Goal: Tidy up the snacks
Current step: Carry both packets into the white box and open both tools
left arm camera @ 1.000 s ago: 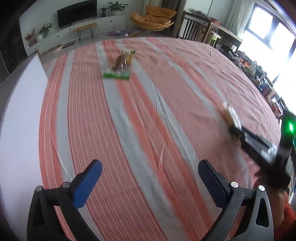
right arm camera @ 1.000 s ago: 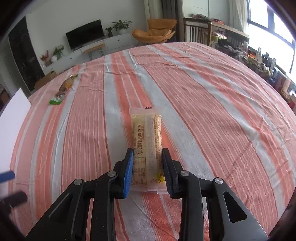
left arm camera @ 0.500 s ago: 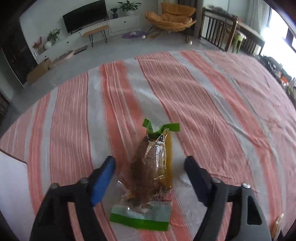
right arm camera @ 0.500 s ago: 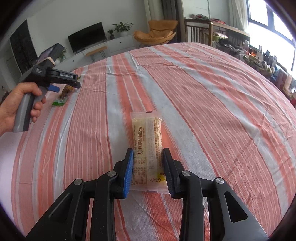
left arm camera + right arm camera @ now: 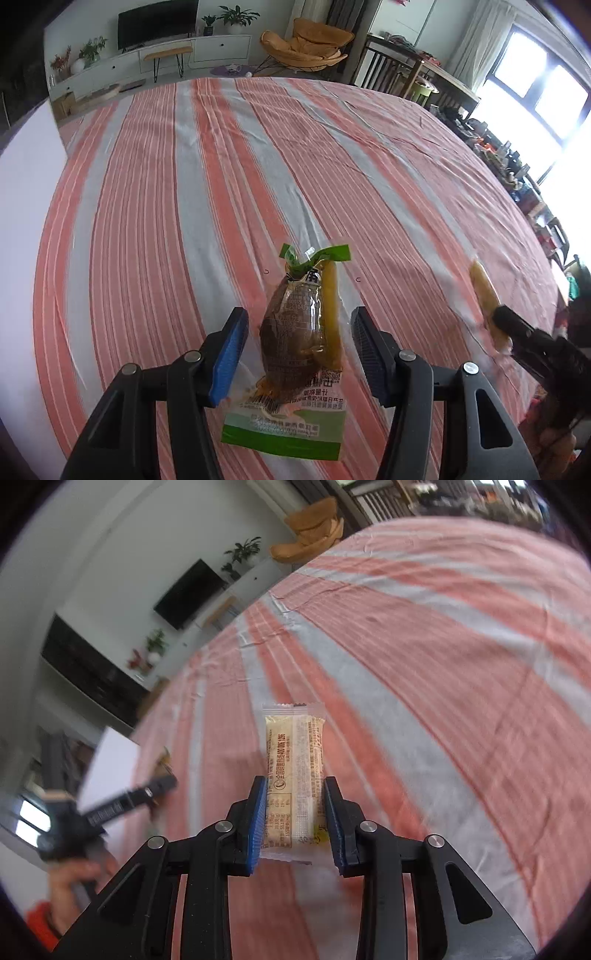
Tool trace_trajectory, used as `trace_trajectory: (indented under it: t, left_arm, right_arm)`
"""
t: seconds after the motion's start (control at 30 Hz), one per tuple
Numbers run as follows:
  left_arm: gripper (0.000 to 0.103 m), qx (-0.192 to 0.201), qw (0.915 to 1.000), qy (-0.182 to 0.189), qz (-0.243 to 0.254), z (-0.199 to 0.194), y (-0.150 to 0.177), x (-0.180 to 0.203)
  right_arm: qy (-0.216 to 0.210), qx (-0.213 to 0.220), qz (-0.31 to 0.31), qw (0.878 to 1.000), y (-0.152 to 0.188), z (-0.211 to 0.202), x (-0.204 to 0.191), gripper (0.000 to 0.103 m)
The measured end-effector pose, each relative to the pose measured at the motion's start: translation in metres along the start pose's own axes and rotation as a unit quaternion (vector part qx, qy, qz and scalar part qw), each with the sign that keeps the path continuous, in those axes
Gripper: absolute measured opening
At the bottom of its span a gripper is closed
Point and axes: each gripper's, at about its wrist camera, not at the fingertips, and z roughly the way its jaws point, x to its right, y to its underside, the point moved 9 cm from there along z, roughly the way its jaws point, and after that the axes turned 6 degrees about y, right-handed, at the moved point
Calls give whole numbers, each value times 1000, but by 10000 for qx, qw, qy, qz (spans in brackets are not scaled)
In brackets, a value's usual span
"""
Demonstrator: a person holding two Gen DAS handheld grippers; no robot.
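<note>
Green-sealed brown snack pouch [image 5: 301,343] lies on the striped tablecloth [image 5: 184,184] between the left gripper [image 5: 297,349] pads, which have just been closing and stand apart from its sides; gripper tilts steeply down; right gripper [image 5: 295,812] pinches a pale wrapped bar [image 5: 295,771] by its near end, rolled sideways, bar sticking forward above the cloth's middle.

The pale snack bar wrapper [image 5: 294,775] reads "400 006 1286" (other print too small).
</note>
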Motion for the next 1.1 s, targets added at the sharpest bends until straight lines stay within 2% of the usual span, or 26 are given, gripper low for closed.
trace_trajectory:
  t: [0.07, 0.17, 0.3, 0.37, 0.43, 0.53, 0.67, 0.7, 0.73, 0.77, 0.83, 0.9, 1.0, 1.07, 1.1]
  left_arm:
    - [57, -78, 9995, 266, -138, -17, 14, 7]
    - [57, 49, 9977, 620, -274, -53, 21, 14]
    - [57, 624, 9923, 993, -399, -130, 3, 8]
    - [57, 927, 9902, 948, -429, -172, -3, -8]
    - [57, 1197, 9899, 612, -462, -211, -7, -41]
    - [58, 1427, 9875, -205, -631, -258, 0, -109]
    - [60, 1378, 9756, -1410, -965, -291, 33, -196]
    - [64, 1304, 9707, -1701, -1086, -296, 44, -215]
    - [68, 1239, 9659, -1911, -1228, -299, 55, -230]
    - [75, 1203, 9610, -2066, -1393, -303, 66, -243]
    - [77, 1229, 9565, -2155, -1537, -311, 79, -252]
    - [80, 1284, 9553, -2255, -1413, -315, 83, -249]
    - [86, 1404, 9484, -2653, -1021, -324, 90, -232]
    - [90, 1552, 9430, -2834, -797, -327, 83, -214]
    - [97, 1616, 9394, -2921, -784, -329, 81, -205]
  right_arm:
    - [-688, -158, 570, 9959, 10, -9, 1, 31]
    - [-1149, -294, 1076, 9871, 22, -20, 2, 31]
    - [-1435, -260, 996, 9843, 22, -39, -30, 31]
    - [-1675, -270, 787, 9824, 17, -48, -68, 31]
    - [-1958, -316, 415, 9792, 12, -55, -120, 31]
    - [-2447, -498, -340, 9677, 14, -60, -226, 31]
    - [-2824, -799, -1317, 9469, 43, -50, -355, 33]
    - [-2828, -799, -1671, 9411, 54, -44, -390, 36]
    - [-2731, -769, -1972, 9384, 64, -37, -411, 48]
    - [-2543, -769, -2314, 9359, 77, -26, -432, 75]
    - [-2123, -827, -2817, 9321, 96, -3, -455, 77]
    - [-1847, -818, -3056, 9305, 109, 10, -459, 77]
    - [-1574, -807, -3150, 9324, 117, 9, -440, 77]
    - [-1204, -765, -3371, 9306, 119, 7, -426, 77]
    - [-981, -780, -3536, 9270, 124, 7, -420, 77]
